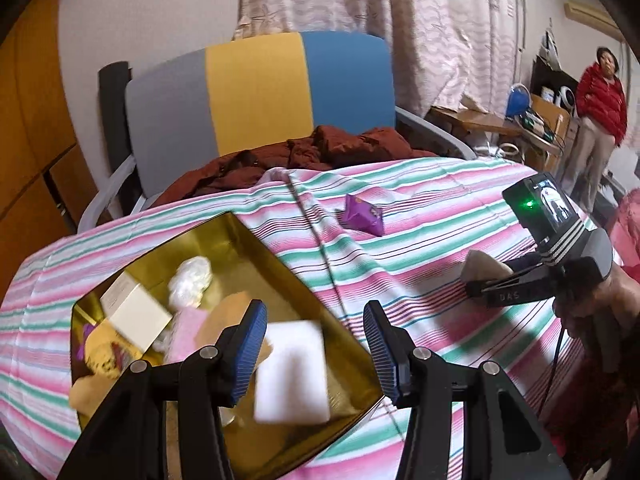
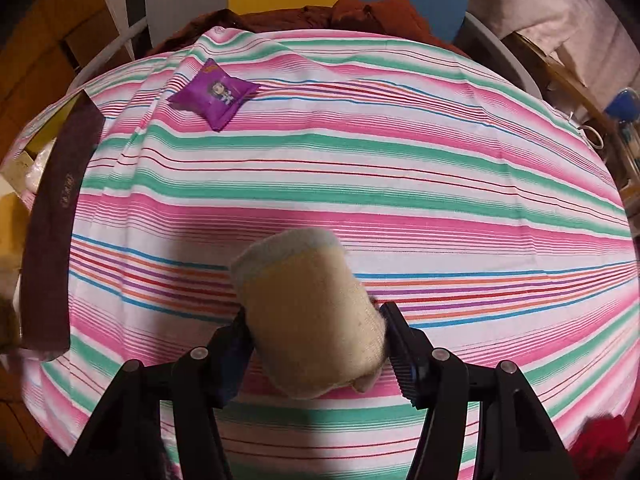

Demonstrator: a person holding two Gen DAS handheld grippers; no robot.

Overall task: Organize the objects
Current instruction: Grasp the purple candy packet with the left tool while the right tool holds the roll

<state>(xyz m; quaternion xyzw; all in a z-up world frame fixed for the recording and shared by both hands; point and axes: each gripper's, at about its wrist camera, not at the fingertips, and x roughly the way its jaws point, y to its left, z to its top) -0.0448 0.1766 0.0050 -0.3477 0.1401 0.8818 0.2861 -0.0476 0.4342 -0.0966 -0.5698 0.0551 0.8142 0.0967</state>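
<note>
- Our right gripper (image 2: 316,344) is closed around a rolled, cream-coloured knitted sock with a pale blue cuff (image 2: 308,312), holding it above the pink, green and white striped tablecloth (image 2: 400,184). The jaws press in on the roll's two sides, and the wool dents slightly under them.
- We judge the roll to be light, soft and springy. It will squash rather than slip, so a mid-body grip suits it, but a loose squeeze could let it unroll.
- Our left gripper (image 1: 316,344) stands wide open and holds nothing. It hovers over the gold-lined rectangular tin box (image 1: 224,236) at the table's left side.
- Between its jaws we see a blurred white foam block (image 1: 292,372) over the box. Whether it is falling or resting we cannot tell. It looks very light and squashy.
- The box already holds a small cream carton (image 1: 136,312), a crinkled white plastic bundle (image 1: 190,284) and other soft pieces.
- A purple pillow-shaped snack packet (image 2: 214,94) lies apart on the cloth toward the far side. It is probably light, slick and crinkly, best pinched across its puffed middle.
- A person in a red jacket (image 1: 602,96) stands in the background.
</note>
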